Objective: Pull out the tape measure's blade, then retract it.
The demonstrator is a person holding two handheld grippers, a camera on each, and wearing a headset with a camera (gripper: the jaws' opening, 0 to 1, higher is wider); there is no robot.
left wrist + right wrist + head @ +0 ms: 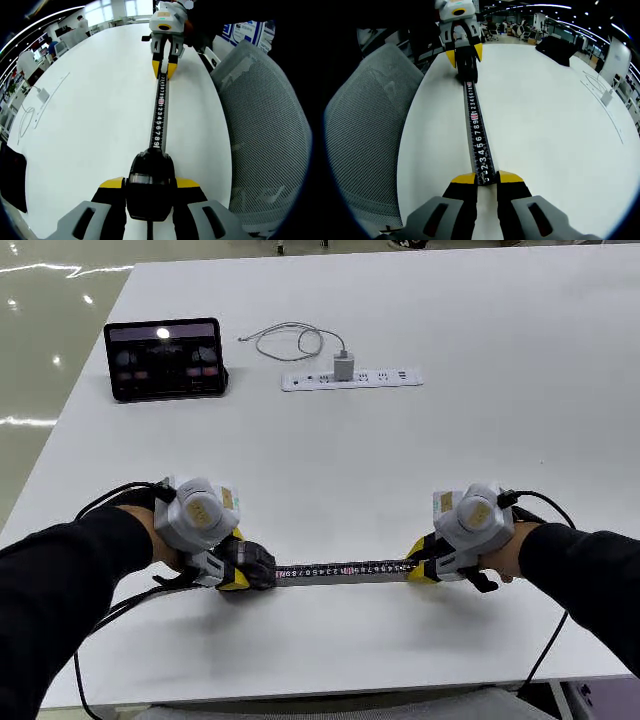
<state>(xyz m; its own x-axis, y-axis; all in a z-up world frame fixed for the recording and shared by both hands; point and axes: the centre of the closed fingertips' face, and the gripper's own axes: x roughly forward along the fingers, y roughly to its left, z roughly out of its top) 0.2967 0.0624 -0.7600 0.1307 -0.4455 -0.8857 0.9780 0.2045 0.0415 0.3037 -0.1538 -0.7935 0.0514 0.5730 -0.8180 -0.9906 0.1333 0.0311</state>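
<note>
Head view, tape measure (256, 565): black and yellow, lying on the tabletop (350, 470) at lower left, near the front edge.
Head view, blade (345, 570): drawn out to the right of the tape measure, flat along the tabletop, numbers up.
Head view, left tool (236, 568): clamped on the tape measure, one jaw on each side.
Head view, right tool (420, 566): lower right, closed on the blade's free end.
Head view, background: tablet (165, 358) at upper left and power strip (350, 378) at top centre, both well apart from the work.
Left gripper view, own jaws: the tape measure sits between the yellow tips at bottom centre. The blade runs straight up the frame to the right tool at top centre.
Left gripper view, surroundings: mesh chair (265, 130) at right, past the tabletop edge.
Right gripper view, own jaws: yellow tips pinched on the blade's end at bottom centre, lowest numbers nearest the tips.
Right gripper view, far end: left tool with the tape measure, top, left of centre.
Progress (judgement): the pull-out looks done or nearly done, with a fair length of blade showing. The intended length cannot be told.
Remaining (judgement): retraction not yet done. The blade has to run back in.
</note>
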